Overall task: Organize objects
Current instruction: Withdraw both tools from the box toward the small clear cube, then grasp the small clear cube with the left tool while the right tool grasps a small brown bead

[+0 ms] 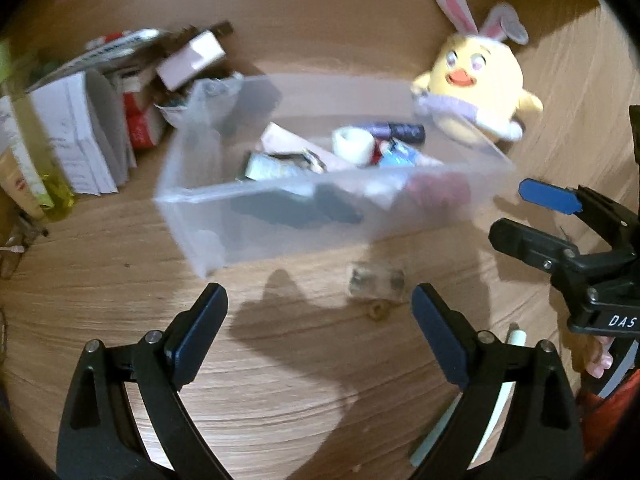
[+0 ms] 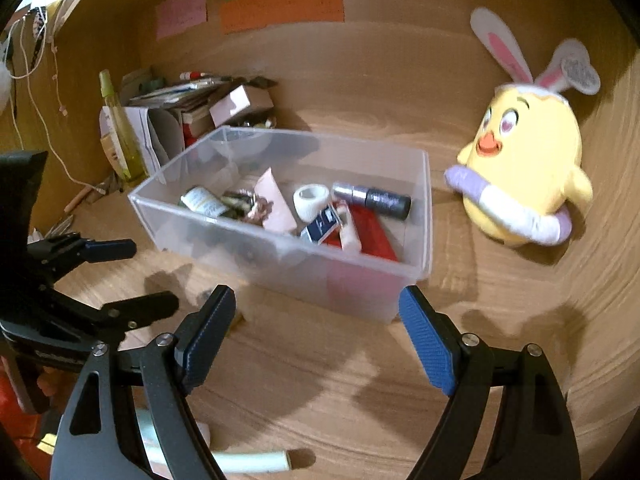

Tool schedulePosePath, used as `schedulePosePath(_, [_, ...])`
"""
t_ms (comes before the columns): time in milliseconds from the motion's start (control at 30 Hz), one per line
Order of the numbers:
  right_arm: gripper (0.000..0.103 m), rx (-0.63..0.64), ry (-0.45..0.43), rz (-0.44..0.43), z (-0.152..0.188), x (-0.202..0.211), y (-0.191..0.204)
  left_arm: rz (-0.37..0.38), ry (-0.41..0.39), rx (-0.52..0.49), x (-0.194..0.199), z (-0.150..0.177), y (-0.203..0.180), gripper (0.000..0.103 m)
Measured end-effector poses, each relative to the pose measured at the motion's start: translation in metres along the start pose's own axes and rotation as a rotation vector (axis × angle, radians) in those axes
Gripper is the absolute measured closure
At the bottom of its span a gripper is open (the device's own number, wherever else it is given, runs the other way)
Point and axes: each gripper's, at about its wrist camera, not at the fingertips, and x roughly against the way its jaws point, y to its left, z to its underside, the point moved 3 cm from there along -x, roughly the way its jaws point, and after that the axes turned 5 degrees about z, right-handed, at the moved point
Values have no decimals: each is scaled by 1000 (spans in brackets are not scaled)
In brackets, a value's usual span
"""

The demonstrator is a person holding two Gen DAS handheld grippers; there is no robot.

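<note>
A clear plastic bin [image 1: 280, 224] stands on the wooden desk, holding a white tape roll [image 1: 352, 142], dark tubes [image 1: 400, 130] and several other small items. A small clear object [image 1: 376, 284] lies on the desk just in front of the bin. My left gripper [image 1: 318, 308] is open and empty, a little short of that object. Beside the bin's right front corner is my right gripper [image 1: 516, 216], also open. In the right wrist view the right gripper [image 2: 316, 308] stands empty before the bin [image 2: 280, 236], with the left gripper [image 2: 148, 276] at the left.
A yellow chick plush with bunny ears [image 2: 528, 168] sits right of the bin. Books, boxes and papers [image 2: 180, 112] and a yellow-green bottle [image 2: 120, 128] crowd the back left. A pale tube [image 2: 248, 460] lies near the front edge. Coloured notes [image 2: 280, 4] are stuck on the back wall.
</note>
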Motion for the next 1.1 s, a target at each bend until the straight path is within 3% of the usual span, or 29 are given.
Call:
schedulePosePath(133, [21,-17,28,-1,9,-5,-7,44,51,-14,-12,0,-9,9])
schedulePosePath(300, [21,-33,70,-3,21,-12,-15,25,77,-52,-25,-3,-18,9])
schedulePosePath(367, [21,-33,78,-2,25,-13,-17,32,94,-60,-30,-2,-21,24])
schedulePosePath(500, [21,-27,84,0,29,-12,-18,36,105,-71,-36,-2,-24,36])
schedulePosePath(600, [21,-28,89,-10,31,-12,-17,46,94,-86,-35,-3,-28,62])
schedulePosePath(733, [21,-10,99,-28,33,-15,-9,57,78,-69,-32,-6,-24,64])
schedulePosePath(1033, [22,54,117,-71,26,-28,22,66,-35,-8,9,-12,-5,64])
schedulePosePath(1100, [27,72,119,-97,23,-31,33,48,-47,8,16,-8,3,64])
